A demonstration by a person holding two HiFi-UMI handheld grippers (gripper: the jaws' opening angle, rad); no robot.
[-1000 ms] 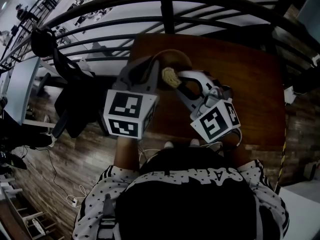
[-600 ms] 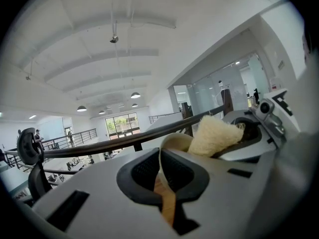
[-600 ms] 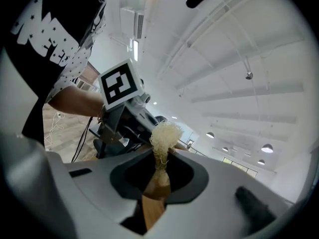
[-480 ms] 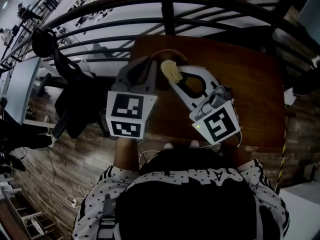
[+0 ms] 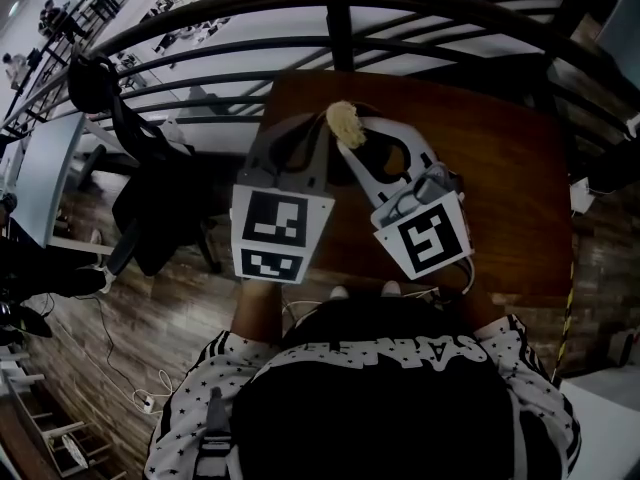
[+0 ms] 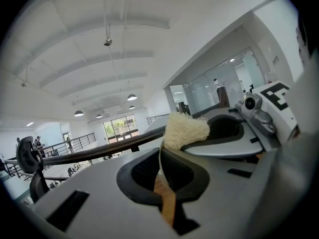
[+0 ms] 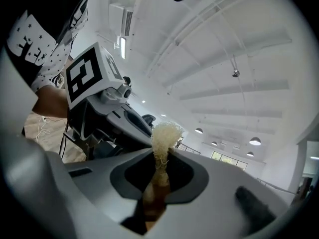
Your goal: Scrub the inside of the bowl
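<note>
**A:** What fills the left side of the head view?

**B:** A dark curved railing (image 5: 200, 30) crosses the top, with a plank floor (image 5: 130, 308) below it. Just left of centre is the left tool (image 5: 303, 136), its jaws pointing up the frame.

**A:** Wide or narrow?

**B:** Narrow. In the left gripper view its jaws pinch a thin wall seen edge-on, pale at the top and wood-brown lower down. That is the bowl (image 6: 167, 199), gripped by its rim.

**A:** Where does the bowl sit in the head view?

**B:** Upper centre, over the brown tabletop (image 5: 500, 168). The two tools cover nearly all of it, so I cannot tell how it tilts.

**A:** And the scrubbing thing?

**B:** A pale, fibrous scrub pad (image 5: 345, 123) shows where the two tools' tips meet. In the left gripper view it stands just past the left jaws, right at the bowl's rim. Whether it presses on the wall I cannot tell.

**A:** What holds it?

**B:** The right tool (image 5: 356, 144), just right of centre. In the right gripper view its jaws are clamped on the pad, with the tuft sticking out beyond the tips.
</note>
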